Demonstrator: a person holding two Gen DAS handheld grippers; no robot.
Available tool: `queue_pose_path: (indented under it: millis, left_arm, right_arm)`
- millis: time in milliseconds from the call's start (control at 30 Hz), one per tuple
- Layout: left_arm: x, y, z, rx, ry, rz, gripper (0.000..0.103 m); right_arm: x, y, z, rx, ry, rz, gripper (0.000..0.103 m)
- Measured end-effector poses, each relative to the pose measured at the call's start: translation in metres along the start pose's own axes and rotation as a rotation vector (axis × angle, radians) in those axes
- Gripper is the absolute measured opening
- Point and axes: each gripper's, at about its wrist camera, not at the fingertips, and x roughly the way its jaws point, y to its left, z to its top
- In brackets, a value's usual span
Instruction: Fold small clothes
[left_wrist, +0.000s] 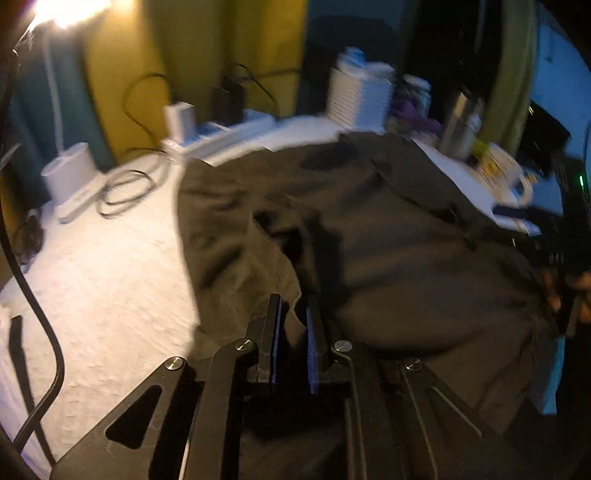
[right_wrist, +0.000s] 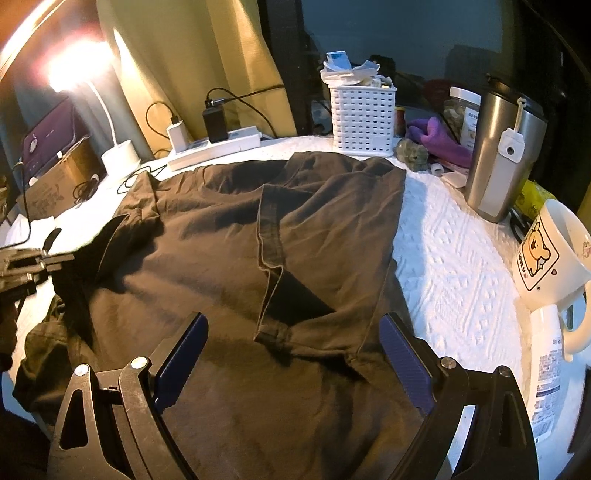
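A dark brown T-shirt (right_wrist: 207, 243) lies spread and creased on the white bedspread (right_wrist: 454, 266), with one sleeve (right_wrist: 273, 236) folded over its middle. In the left wrist view the same shirt (left_wrist: 388, 236) fills the centre. My left gripper (left_wrist: 294, 310) has its jaws nearly together, with a fold of the shirt's left edge pinched between them. From the right wrist view that left gripper (right_wrist: 62, 258) sits at the far left, with the cloth edge raised to it. My right gripper (right_wrist: 291, 343) hangs wide open over the shirt's near part, its blue pads (right_wrist: 402, 362) clear of the cloth.
Along the back stand a white slotted basket (right_wrist: 364, 118), a power strip with chargers (right_wrist: 214, 146), a lamp base (right_wrist: 120, 157) and a purple cloth (right_wrist: 439, 140). A steel tumbler (right_wrist: 502, 151), a bear mug (right_wrist: 554, 254) and a white bottle (right_wrist: 546, 365) crowd the right. Cables (left_wrist: 125, 188) lie left.
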Motion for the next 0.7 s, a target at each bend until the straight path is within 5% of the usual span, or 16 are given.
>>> queue_pose_path:
  millis: [200, 467, 567, 700]
  left_arm:
    - [0.007, -0.012, -0.005, 0.020, 0.088, -0.031, 0.011]
    - [-0.017, -0.006, 0.032, -0.015, -0.021, -0.107, 0.034]
    - [-0.003, -0.006, 0.047, -0.018, -0.026, -0.086, 0.034]
    - [0.041, -0.003, 0.055, -0.045, 0.060, -0.060, 0.034]
  right_arm:
    - [-0.006, -0.009, -0.009, 0.020, 0.002, -0.013, 0.095]
    - [-0.011, -0.021, -0.012, 0.051, -0.007, -0.028, 0.095]
    - [-0.011, -0.022, -0.012, 0.053, -0.007, -0.028, 0.095]
    - [-0.011, -0.022, -0.012, 0.052, -0.008, -0.031, 0.095]
